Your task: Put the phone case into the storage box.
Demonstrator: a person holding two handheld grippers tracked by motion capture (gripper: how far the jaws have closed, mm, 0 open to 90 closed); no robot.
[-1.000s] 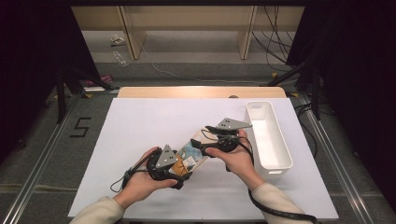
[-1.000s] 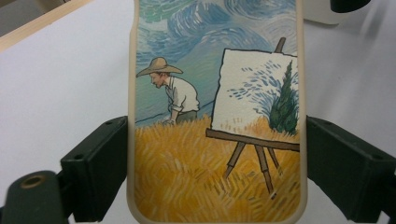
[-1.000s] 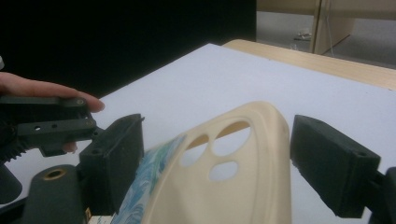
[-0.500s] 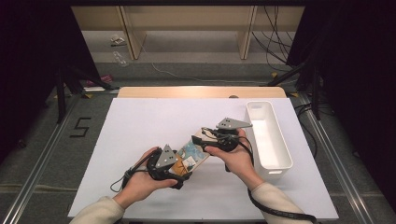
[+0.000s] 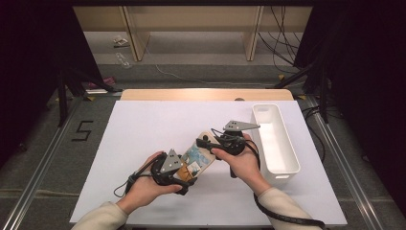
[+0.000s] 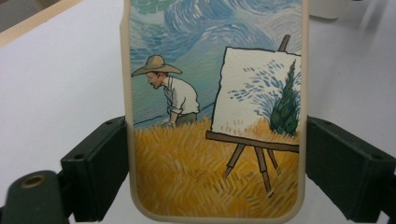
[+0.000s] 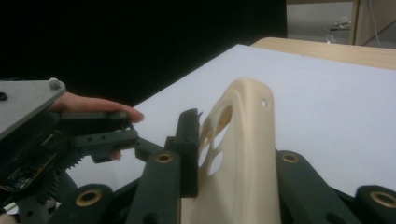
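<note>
A cream phone case (image 5: 195, 157) with a painted back, a man in a straw hat beside an easel in a wheat field, is held up between my hands over the white table. My left gripper (image 5: 185, 170) is shut across its width near the lower end; in the left gripper view both jaws press the case (image 6: 215, 93) at its side edges. My right gripper (image 5: 207, 142) has just been closing and now pinches the end with the camera cut-outs; in the right gripper view the case (image 7: 245, 135) stands edge-on between its jaws.
A long white bin (image 5: 276, 143) lies on the table just right of my right hand. The white tabletop (image 5: 153, 120) stretches left and to the back, ending at a wooden edge (image 5: 206, 94). Dark floor and cables surround the table.
The right gripper's jaws have closed onto the case's camera end. Both hands and the case have stayed in place.
</note>
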